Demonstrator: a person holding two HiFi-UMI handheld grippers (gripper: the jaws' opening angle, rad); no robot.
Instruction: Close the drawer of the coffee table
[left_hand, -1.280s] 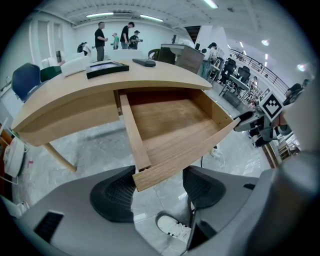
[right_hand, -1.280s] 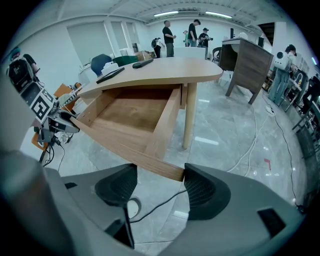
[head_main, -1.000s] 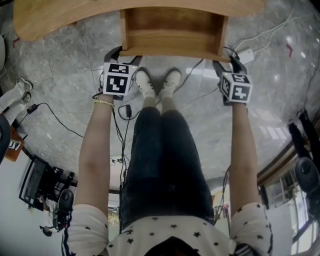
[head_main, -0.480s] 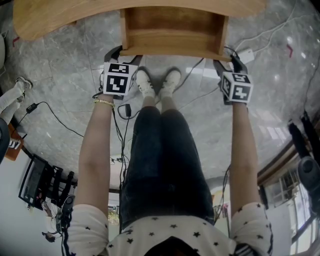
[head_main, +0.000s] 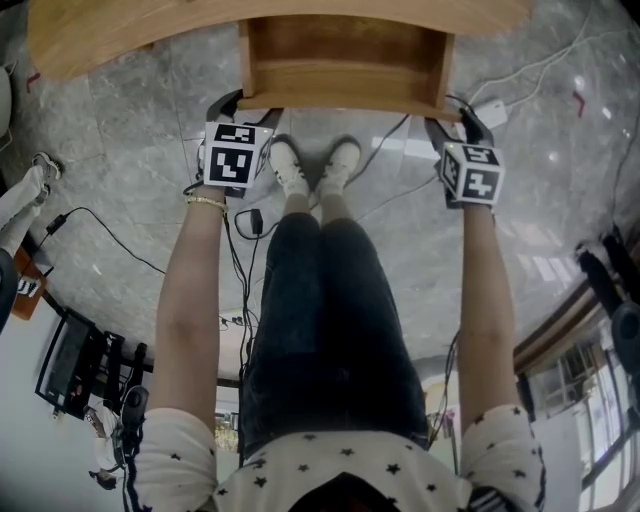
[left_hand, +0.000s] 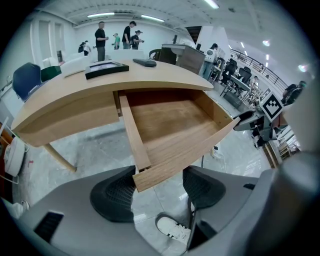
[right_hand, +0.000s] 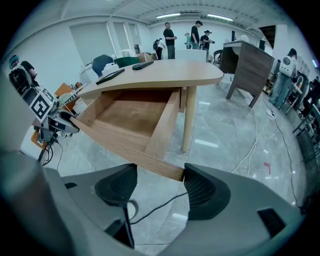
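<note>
I am holding my left tongs (left_hand: 159, 192) and right tongs (right_hand: 157, 187) spread about the front corners of the stiff, likely light wooden drawer (head_main: 345, 60), judging an even push there best.

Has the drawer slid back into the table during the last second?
No. The drawer front sticks out just as far past the coffee table edge as before.

Bright, even light from ceiling strips (left_hand: 100, 14); we see white glare on the glossy floor (head_main: 395, 146). Shadows faint. Heavy fisheye bend and dark vignette corners in both gripper views; near foreground soft.
</note>
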